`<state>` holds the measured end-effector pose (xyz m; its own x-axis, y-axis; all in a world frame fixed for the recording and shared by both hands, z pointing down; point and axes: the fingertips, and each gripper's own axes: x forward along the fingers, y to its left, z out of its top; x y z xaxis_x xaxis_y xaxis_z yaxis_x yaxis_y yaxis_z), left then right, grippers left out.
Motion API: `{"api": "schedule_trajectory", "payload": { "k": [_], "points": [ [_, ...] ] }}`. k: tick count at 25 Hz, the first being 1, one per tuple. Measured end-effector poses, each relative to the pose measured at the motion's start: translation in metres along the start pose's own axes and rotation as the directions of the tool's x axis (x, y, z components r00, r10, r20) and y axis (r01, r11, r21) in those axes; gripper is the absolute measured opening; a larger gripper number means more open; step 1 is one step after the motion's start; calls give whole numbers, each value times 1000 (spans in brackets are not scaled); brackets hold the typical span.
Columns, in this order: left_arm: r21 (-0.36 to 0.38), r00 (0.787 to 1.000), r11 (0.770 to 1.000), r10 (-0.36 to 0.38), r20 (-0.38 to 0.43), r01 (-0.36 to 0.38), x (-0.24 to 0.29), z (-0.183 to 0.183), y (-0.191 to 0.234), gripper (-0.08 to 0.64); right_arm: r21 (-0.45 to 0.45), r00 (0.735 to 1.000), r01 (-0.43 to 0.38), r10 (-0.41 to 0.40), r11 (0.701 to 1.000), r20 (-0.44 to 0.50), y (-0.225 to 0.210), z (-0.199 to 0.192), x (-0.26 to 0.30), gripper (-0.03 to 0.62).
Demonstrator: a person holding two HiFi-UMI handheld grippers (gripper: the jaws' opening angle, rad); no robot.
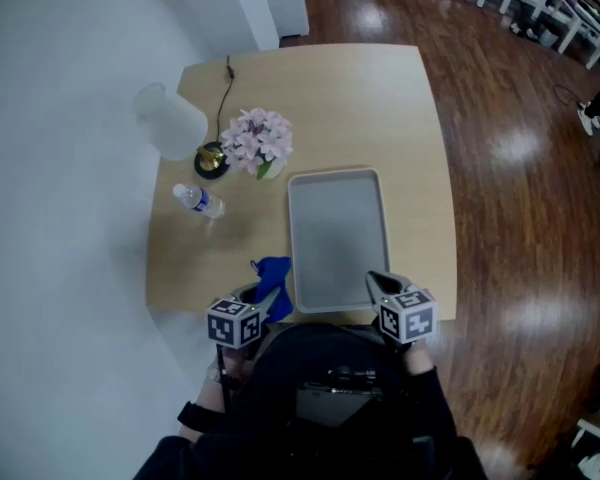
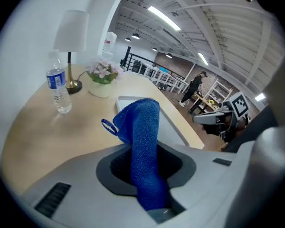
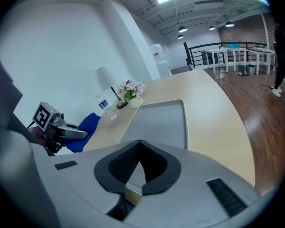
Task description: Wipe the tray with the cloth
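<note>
The grey tray (image 1: 337, 238) lies lengthwise on the light wooden table (image 1: 330, 98), its short near side close to the front edge. A blue cloth (image 1: 273, 280) hangs bunched from my left gripper (image 1: 264, 296), which is shut on it just left of the tray's near left corner. In the left gripper view the cloth (image 2: 143, 141) stands up between the jaws and hides part of the tray (image 2: 173, 122). My right gripper (image 1: 382, 284) hovers over the tray's near right corner, shut and empty; its view looks along the tray (image 3: 161, 120).
Beyond the tray's far left corner stand a pot of pink flowers (image 1: 260, 143), a white-shaded lamp (image 1: 170, 120) on a brass base and a small water bottle (image 1: 198, 201). A white wall runs along the left. Dark wood floor (image 1: 520, 168) lies to the right.
</note>
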<state>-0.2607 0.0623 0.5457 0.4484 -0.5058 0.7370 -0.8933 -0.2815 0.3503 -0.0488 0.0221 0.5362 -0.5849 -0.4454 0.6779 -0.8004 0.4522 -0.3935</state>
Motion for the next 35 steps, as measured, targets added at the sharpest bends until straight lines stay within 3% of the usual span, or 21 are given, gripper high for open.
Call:
{"api": "schedule_trajectory", "payload": {
  "k": [14,22,28,35],
  "points": [
    [-4,983,994,103,-151,-105,37,-55,106,107,20,997,78,-78,997,-8,23,4,4,5],
    [-5,971,991,130,-202,-133,59,-79,135,107,33,992,124,-123,992,-13,25,2,0,5],
    [-6,976,993,116,-186,-119,64,-80,136,114,46,989,149,-148,988,-12,22,2,-2,5],
    [-60,990,997,32,-139,-40,49,-67,127,272,35,991,137,-137,990,-5,29,4,1,5]
  ]
}}
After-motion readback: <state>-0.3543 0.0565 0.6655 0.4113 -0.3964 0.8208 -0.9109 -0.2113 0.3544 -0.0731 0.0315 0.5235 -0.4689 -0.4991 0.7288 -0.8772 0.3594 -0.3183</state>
